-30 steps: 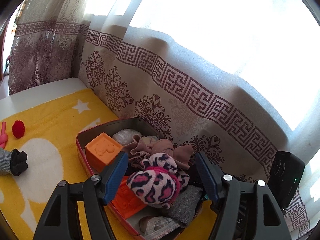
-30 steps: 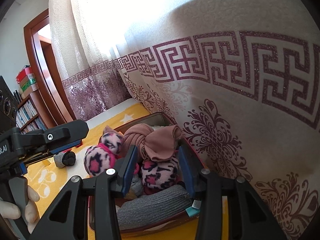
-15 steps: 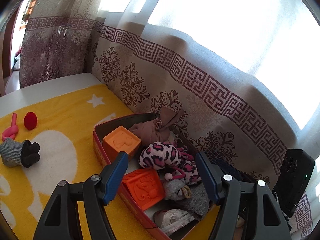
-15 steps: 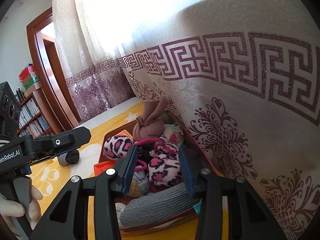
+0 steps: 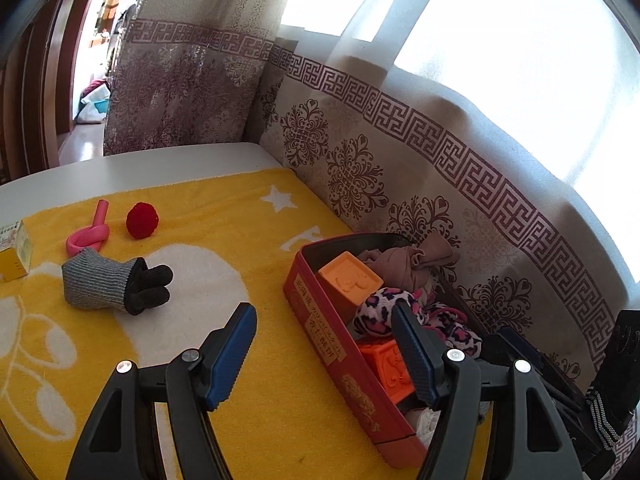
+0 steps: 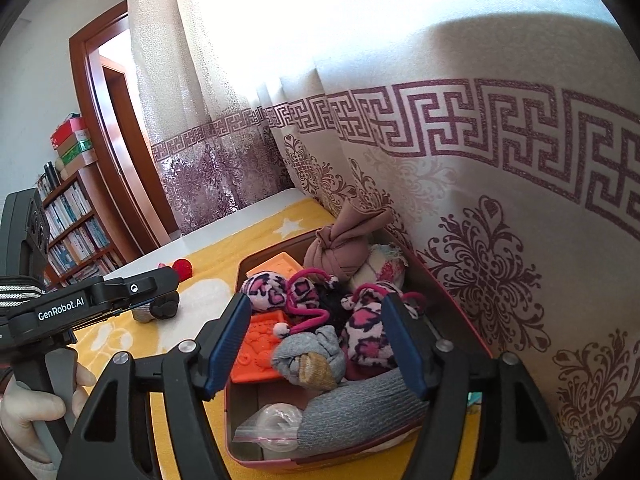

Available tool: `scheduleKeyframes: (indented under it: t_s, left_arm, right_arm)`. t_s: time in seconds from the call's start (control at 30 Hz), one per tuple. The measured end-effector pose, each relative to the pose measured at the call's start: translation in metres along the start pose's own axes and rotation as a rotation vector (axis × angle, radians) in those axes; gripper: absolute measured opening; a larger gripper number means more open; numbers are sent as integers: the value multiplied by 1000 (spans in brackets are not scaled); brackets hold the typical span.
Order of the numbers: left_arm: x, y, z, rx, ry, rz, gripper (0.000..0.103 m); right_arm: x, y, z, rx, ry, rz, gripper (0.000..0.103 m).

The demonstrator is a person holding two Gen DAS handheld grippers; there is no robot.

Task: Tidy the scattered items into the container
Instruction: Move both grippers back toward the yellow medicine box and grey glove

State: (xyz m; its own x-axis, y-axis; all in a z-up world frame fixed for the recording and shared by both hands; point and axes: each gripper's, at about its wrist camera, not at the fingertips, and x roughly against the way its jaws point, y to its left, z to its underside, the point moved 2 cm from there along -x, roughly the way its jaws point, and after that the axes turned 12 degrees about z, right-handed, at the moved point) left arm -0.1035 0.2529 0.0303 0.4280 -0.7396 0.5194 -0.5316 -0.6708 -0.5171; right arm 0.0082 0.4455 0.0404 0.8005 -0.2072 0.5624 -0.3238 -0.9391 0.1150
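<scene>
On the yellow towel [image 5: 248, 240] the red metal box [image 5: 340, 364] is piled high, so soft toys may spill when the empty, wide-open left gripper [image 5: 324, 352] and right gripper [image 6: 316, 344] add the grey-and-black glove [image 5: 112, 282].

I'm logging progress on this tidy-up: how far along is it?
Mostly done: the red tin container already holds orange blocks, leopard-print plush and socks. Both grippers, left and right, are open, holding nothing. Left on the yellow towel: grey-black glove, red pompom, pink tube.
</scene>
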Motion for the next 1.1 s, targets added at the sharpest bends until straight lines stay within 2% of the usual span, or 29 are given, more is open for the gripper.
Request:
scheduleKeyframes:
  t_s: [0.3,0.5,0.73,0.93,1.1]
  left_arm:
    - [48,68,-4,87,-61,-109,71]
    - [80,109,-5,128,-96,-173,71]
    - [111,151,-8,145,-122,-253,71]
    - [123,200,-9,194,-123,-345,71]
    - [119,241,-9,238,-107,-412,71]
  right_arm:
    - [-2,54,-1,95,6,-78,73]
    - [-18,100,1,162,56,-151,73]
    - [-36,159,3,271,98,-209,78]
    - [-62,197,8,316,168,-237,79]
    - [-77,223,11,358,185,-232,79]
